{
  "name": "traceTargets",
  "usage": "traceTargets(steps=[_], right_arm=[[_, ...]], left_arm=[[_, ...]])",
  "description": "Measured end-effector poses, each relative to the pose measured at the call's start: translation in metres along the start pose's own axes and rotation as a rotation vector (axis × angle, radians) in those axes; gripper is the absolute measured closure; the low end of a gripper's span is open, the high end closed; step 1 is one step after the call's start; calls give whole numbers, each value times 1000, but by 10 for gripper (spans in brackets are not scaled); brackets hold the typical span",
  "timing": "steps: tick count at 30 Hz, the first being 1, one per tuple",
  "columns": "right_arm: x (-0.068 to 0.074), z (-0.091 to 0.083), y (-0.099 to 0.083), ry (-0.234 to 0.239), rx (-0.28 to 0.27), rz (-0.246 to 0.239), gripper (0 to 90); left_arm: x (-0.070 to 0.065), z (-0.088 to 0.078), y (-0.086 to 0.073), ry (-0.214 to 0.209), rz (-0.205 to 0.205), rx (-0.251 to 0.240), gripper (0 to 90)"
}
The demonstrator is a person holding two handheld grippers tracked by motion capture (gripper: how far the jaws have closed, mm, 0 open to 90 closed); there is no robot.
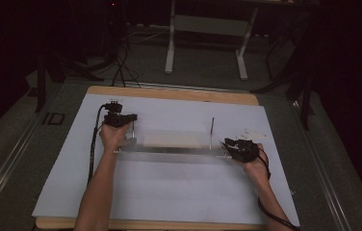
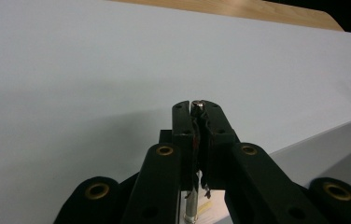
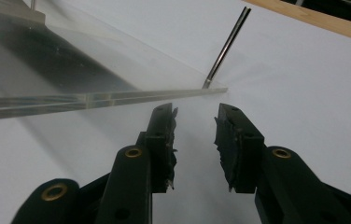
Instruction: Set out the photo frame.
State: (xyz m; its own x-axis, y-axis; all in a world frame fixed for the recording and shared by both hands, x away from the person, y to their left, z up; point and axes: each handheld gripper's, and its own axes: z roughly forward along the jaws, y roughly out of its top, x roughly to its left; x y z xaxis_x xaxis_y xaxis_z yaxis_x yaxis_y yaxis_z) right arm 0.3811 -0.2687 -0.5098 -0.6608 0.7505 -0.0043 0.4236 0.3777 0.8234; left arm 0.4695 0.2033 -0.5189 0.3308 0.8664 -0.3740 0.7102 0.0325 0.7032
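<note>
Left gripper (image 2: pixel 197 108) clamped on metal rod (image 2: pixel 192 205), right gripper (image 3: pixel 194 123) jaws apart, empty.

Clear plate (image 1: pixel 172 140) on sheet (image 1: pixel 169 187) (rods (image 1: pixel 212 131) upright)

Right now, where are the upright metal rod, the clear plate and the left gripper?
upright metal rod (image 3: pixel 225 49): right gripper view, middle of its shaft.
clear plate (image 3: pixel 94 100): right gripper view, its near edge.
left gripper (image 2: pixel 197 106): left gripper view, tips of its jaws, shut on a metal pin.
</note>
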Motion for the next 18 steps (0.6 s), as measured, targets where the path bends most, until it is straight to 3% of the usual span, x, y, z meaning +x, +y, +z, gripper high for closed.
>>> traceTargets(steps=[8, 10, 12, 18], right_arm=[[4, -2, 2, 87, -65, -40, 549], [5, -3, 3, 97, -78, -47, 530], [9, -2, 3, 109, -106, -83, 510], [15, 3, 8, 107, -123, -120, 448]], left_arm=[[0, 0, 0, 0, 1, 2, 858], [0, 0, 0, 1, 2, 3, 859], [0, 0, 0, 0, 1, 3, 858], [0, 0, 0, 0, -1, 3, 858]])
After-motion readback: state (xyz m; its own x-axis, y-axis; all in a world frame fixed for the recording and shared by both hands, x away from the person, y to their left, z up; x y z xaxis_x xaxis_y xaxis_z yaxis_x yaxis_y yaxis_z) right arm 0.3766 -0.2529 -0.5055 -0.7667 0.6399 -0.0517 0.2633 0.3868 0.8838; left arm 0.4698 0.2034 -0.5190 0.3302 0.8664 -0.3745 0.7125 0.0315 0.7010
